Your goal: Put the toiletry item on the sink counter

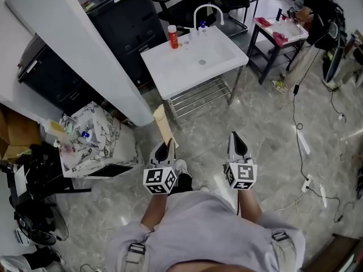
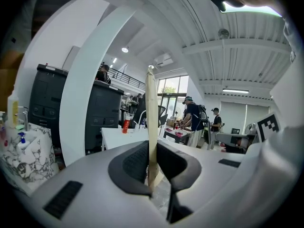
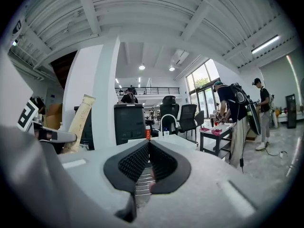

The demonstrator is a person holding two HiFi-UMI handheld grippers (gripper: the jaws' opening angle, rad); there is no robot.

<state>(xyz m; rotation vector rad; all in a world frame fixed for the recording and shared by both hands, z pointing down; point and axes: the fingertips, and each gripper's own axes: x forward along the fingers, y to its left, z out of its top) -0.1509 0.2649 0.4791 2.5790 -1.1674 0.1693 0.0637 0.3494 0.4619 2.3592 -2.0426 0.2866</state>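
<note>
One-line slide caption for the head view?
Left gripper holds a beige tube, facing the white sink counter; right gripper shut and empty.

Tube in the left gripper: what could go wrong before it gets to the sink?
The tube is pinched only near its lower end by the left gripper, so it might tilt or slip out. Set down carelessly on the sink, it could knock over the red bottle.

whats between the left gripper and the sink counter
In the head view, only bare floor lies between the left gripper and the sink counter; the tan toiletry item it clamps sticks out that way.
</note>
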